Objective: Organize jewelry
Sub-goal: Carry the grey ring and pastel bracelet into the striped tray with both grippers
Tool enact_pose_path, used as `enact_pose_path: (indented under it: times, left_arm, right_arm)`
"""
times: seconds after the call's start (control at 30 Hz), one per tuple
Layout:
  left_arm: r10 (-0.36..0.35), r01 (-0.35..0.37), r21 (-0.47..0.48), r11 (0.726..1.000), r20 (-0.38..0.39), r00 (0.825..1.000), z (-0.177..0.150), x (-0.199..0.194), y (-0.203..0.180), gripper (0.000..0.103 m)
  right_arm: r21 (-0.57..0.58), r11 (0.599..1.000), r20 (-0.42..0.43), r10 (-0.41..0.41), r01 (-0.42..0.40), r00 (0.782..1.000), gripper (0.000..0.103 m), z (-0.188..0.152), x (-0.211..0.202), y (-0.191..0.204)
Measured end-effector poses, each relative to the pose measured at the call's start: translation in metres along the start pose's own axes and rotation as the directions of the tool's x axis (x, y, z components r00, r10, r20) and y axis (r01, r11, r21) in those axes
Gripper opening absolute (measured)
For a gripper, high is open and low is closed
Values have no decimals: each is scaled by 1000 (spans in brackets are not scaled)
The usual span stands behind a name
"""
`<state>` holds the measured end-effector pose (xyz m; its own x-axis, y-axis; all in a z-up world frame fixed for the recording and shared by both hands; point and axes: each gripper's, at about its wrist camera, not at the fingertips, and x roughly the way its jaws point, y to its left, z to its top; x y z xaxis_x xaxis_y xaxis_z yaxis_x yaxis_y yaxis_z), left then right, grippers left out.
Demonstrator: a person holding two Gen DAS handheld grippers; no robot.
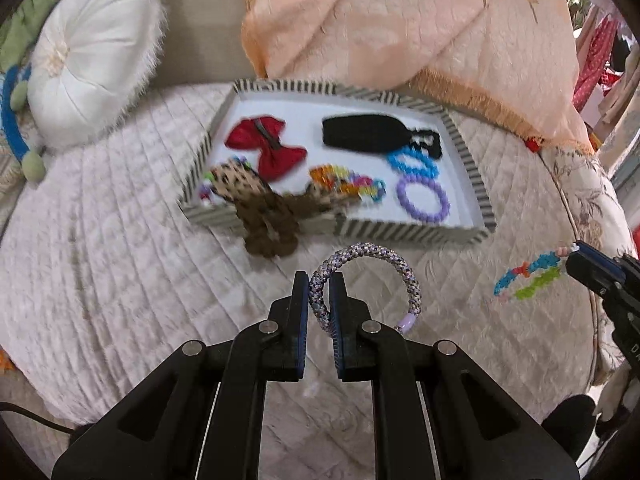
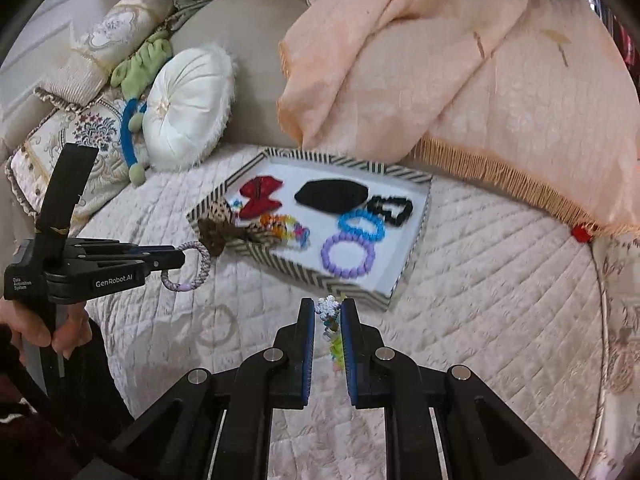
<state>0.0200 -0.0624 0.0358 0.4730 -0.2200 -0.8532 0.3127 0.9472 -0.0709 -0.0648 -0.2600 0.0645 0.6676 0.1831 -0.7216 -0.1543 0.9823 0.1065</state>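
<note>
- Left gripper (image 1: 319,280): your jaws are pinched on the braided hair tie (image 1: 370,276); most of the loop sticks out to the right of the fingers, clear of the quilt (image 1: 120,280).
- Right gripper (image 2: 327,308): pressed together on the bead bracelet (image 2: 334,340), with a white snowflake charm poking out at the tips. From the left camera you can see its blue, green and orange beads dangling off the jaws.
- Your hand (image 2: 44,328) is wrapped round the left gripper's handle at the left edge of the right view.
- Striped tray (image 1: 472,176) sits on the quilt ahead of both grippers, near the peach blanket (image 1: 400,20).
- In the tray: red bow (image 1: 268,146) toward the far left corner, black scrunchie (image 1: 364,132) along the far edge, blue ring (image 1: 414,162) and purple ring (image 1: 424,200) toward the right side, the two touching, and a colourful bead chain (image 1: 348,184) mid-front.
- Leopard scrunchie (image 1: 260,208) hangs over the tray's near left edge, half on the quilt.
- White round pillow (image 1: 92,64) sits well off to the tray's left.
</note>
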Motion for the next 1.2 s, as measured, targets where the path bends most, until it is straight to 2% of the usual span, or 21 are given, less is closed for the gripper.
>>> enact_pose_path:
  times: [0.37, 0.67, 0.83, 1.03, 1.2]
  left_arm:
    - [76, -77, 18, 997, 65, 995, 33, -4, 7, 9]
    - [113, -116, 32, 993, 84, 990, 65, 13, 13, 9]
    - [111, -112, 22, 993, 70, 991, 84, 32, 19, 9]
    - [80, -79, -36, 996, 30, 996, 115, 64, 31, 9]
    - [66, -65, -61, 996, 5, 998, 141, 92, 33, 9]
  right_arm:
    - [-16, 1000, 28, 0, 1, 1000, 12, 45, 10, 3]
    - [-28, 1000, 9, 15, -14, 1000, 12, 80, 51, 11]
    - [-13, 999, -4, 41, -41, 999, 12, 98, 83, 13]
    - [6, 998, -17, 65, -65, 998, 12, 116, 125, 16]
    - [80, 992, -21, 97, -95, 995, 12, 121, 157, 7]
